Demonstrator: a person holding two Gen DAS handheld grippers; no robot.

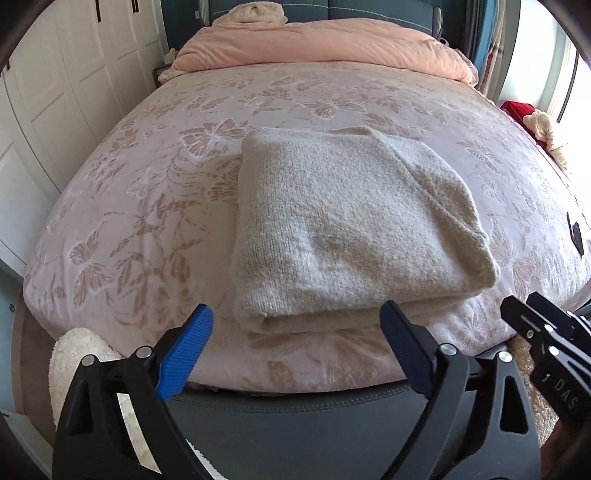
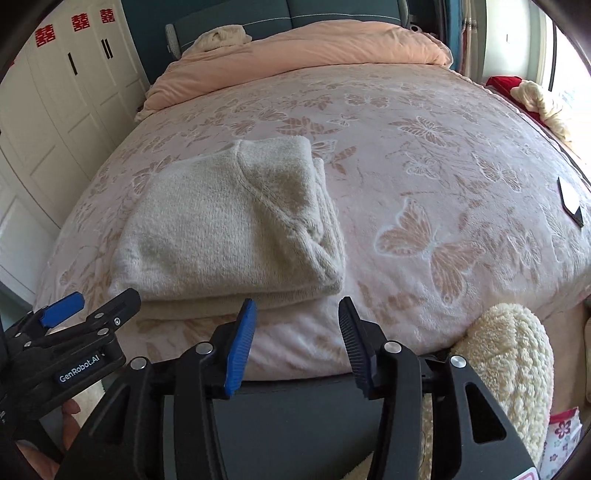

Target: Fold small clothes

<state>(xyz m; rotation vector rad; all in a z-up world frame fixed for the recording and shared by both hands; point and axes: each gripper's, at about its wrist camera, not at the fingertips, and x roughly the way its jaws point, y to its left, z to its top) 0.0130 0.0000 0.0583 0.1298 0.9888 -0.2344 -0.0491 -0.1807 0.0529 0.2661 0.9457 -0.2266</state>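
One folded cream knit sweater (image 1: 354, 229) lies on the butterfly-patterned bed (image 1: 147, 206), near its foot edge. Left gripper (image 1: 295, 350), lettered "GenRobot.AI" in the right wrist view, and right gripper (image 2: 297, 339), lettered "DAS" where its edge is cut off in the left wrist view, hover just short of the sweater, fingers (image 2: 242, 343) spread, grasping nothing. Three red characters (image 2: 79, 23) mark the wardrobe (image 2: 55, 110); one dark device (image 2: 570, 201) is partly cropped.
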